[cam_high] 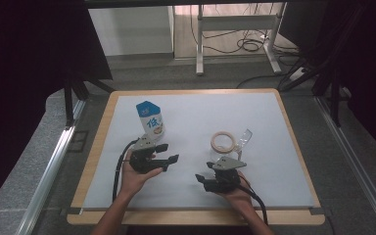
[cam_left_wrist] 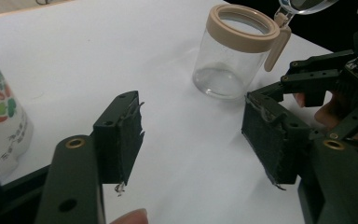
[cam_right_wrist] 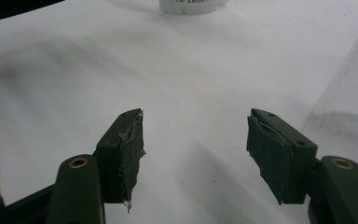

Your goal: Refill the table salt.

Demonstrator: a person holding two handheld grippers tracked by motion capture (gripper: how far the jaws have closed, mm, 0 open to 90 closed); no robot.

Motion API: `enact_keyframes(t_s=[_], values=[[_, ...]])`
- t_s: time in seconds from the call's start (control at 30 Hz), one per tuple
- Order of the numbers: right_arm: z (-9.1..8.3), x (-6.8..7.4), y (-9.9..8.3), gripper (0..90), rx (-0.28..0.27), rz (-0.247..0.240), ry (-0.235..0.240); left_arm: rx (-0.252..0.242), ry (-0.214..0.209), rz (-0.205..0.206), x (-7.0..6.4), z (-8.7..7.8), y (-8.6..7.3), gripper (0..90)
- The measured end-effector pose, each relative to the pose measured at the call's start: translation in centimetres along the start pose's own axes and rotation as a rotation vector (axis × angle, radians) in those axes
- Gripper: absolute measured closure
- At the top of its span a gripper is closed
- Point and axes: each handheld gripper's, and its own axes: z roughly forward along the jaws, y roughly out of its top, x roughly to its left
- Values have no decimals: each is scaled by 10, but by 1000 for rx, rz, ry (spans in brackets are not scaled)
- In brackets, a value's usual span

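Note:
A white carton with a blue top (cam_high: 150, 121) stands on the white sheet, left of centre. A clear glass jar (cam_high: 223, 145) with a beige rim stands right of centre, its hinged clear lid (cam_high: 245, 137) flipped open. My left gripper (cam_high: 168, 153) is just below the carton, open and empty, and points right. The left gripper view has the jar (cam_left_wrist: 232, 58) ahead between the spread jaws and the carton (cam_left_wrist: 1, 122) at the left edge. Below the jar, my right gripper (cam_high: 203, 172) is open, empty, and points left. Its own view catches the jar wall (cam_right_wrist: 350, 98) at right.
A white sheet (cam_high: 274, 161) covers the wooden table (cam_high: 101, 132). Black curtains hang on both sides, and a desk frame with cables (cam_high: 240, 39) stands beyond the far edge. The other hand's gripper (cam_left_wrist: 328, 81) sits at the right of the left gripper view.

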Motion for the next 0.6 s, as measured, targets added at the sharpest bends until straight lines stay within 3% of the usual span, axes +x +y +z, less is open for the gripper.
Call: enact_keyframes(t_s=[0.2, 0.33, 0.6], values=[[1, -1, 0, 370, 1, -6, 4, -15, 35, -14, 3, -9, -4, 388], [-1, -2, -1, 370, 4, -1, -5, -41, 87, -16, 8, -24, -5, 396], [-3, -2, -3, 371, 10, 3, -17, -83, 193, -55, 40, -49, -6, 400]])
